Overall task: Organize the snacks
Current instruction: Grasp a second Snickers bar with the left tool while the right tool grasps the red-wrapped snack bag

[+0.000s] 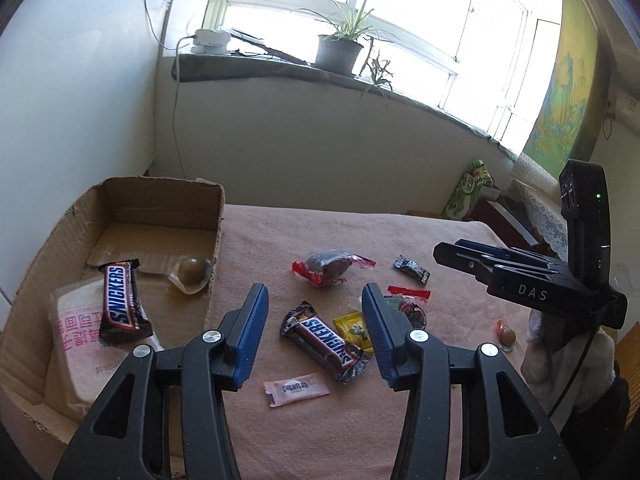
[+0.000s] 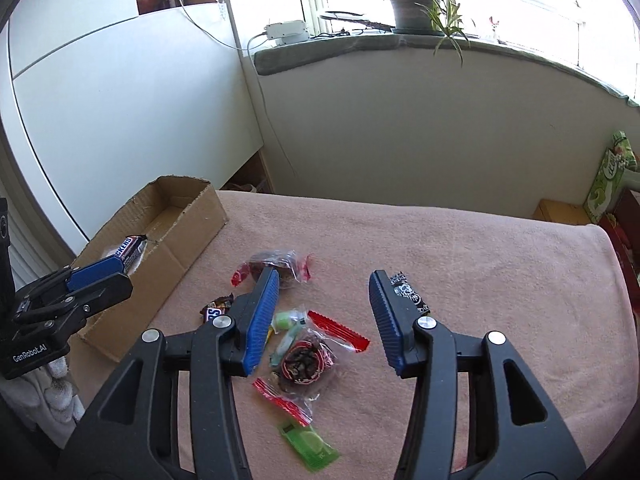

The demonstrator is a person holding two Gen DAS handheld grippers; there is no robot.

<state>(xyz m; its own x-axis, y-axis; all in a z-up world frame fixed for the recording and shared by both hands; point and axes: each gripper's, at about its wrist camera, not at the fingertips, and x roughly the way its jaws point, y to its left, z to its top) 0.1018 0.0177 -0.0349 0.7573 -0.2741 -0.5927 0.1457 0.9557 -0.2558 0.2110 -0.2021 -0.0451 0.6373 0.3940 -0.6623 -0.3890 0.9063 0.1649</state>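
- At the far left sits one cardboard box [image 1: 120,216], open on top. In it I count one Snickers bar [image 1: 120,304] lying on one white packet with pink print [image 1: 76,320], and one round brown sweet in clear wrap [image 1: 191,272]. My arms cut off the box's near end.
- My left hand-held gripper [image 1: 314,320] is released, nothing between its blue pads; a second Snickers bar [image 1: 326,342] lies on the pink cloth of the bench [image 1: 280,232] below it, so two bars in all.
- Near that bar: one small pink sachet [image 1: 296,389] and one yellow sachet [image 1: 354,330], partly hidden by my right finger.
- Farther back: one clear bag with red ends holding something dark [image 1: 330,268], and one black-and-white wrapped sweet [image 1: 412,269].
- My right hand-held gripper [image 2: 324,312] is also released and empty, over a second red-edged bag of dark pieces [image 2: 306,362].
- One green sachet [image 2: 312,446] is blurred.
- One small brown sweet [image 1: 507,336] lies at the right, half hidden.
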